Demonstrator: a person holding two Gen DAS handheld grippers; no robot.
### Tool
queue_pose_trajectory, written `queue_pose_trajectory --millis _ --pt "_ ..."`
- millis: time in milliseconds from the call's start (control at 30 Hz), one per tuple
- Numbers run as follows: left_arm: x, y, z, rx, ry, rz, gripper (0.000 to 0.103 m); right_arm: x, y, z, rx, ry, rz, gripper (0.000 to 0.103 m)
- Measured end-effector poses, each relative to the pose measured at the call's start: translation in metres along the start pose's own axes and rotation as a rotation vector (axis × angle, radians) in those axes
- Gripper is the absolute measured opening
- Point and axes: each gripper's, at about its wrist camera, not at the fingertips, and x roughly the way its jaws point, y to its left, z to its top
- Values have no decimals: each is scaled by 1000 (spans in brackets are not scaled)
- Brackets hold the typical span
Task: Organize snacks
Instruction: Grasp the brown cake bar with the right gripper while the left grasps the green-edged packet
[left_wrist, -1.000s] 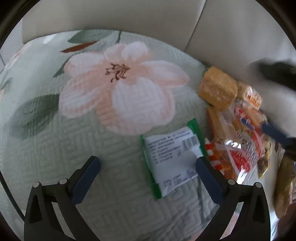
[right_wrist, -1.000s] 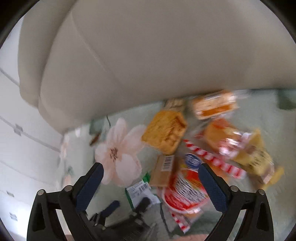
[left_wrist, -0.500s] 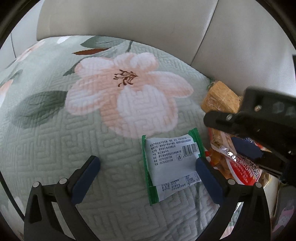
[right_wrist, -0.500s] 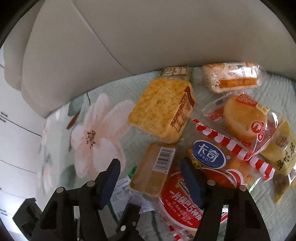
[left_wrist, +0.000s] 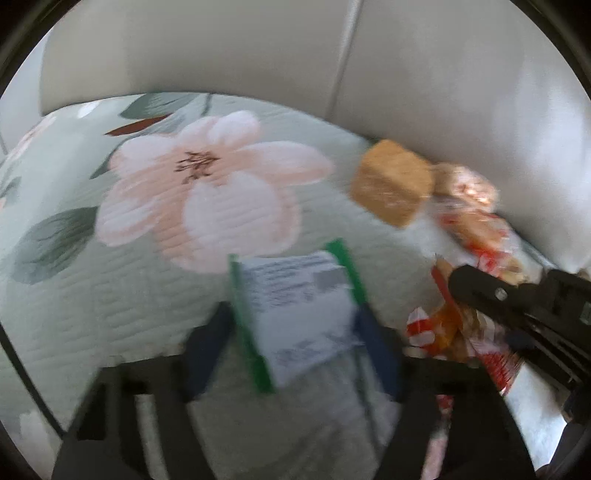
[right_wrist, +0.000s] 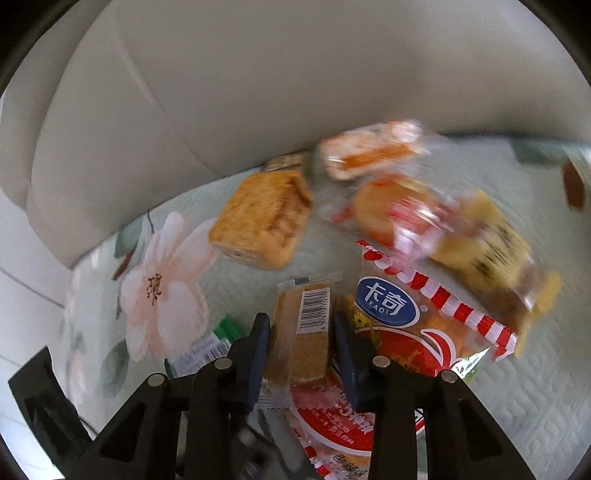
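- Our right gripper (right_wrist: 302, 341) is clamped on a narrow brown wrapped bar (right_wrist: 304, 332), which lies on the floral quilt (right_wrist: 236, 291) beside the red snack bag (right_wrist: 402, 332).
- Our left gripper (left_wrist: 291, 332) is closing around the green-edged white packet (left_wrist: 295, 314); blur hides whether the pads touch it.
- A square golden cake (right_wrist: 262, 219) sits beyond, near the cushion (right_wrist: 258, 85).
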Motion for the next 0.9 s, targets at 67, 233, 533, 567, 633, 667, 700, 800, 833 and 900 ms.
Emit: queue_pose_trajectory --millis 67,233,533,567,633,667,700,800,833,900 --pt "-2 -1 1 -3 4 -30 48 -16 -20 -5 75 -26 59 34" --pt "-8 9 3 -88 16 -93 41 -51 -53 -14 150 -88 147 34" --pt "-12 8 5 -89 -3 -143 26 -103 -91 -17 217 -160 182 34" --pt "-12 6 5 -77 -7 -137 26 -112 -93 -19 212 -170 179 34" --pt "-15 1 3 -54 -16 -131 24 -124 -96 -20 187 -189 166 34" --pt "-18 -1 3 -43 -22 -130 22 -134 -96 -20 162 -197 150 34" --pt "-22 -4 3 -35 -27 -131 21 -143 -98 -19 142 -201 138 34" --pt "-36 -11 7 -33 -48 -192 15 -173 -103 -17 87 -209 123 34" --pt "-40 -13 9 -31 -56 -213 15 -184 -105 -16 73 -211 122 34" --pt "-44 -21 12 -20 -64 -249 15 -202 -106 -17 36 -211 103 34"
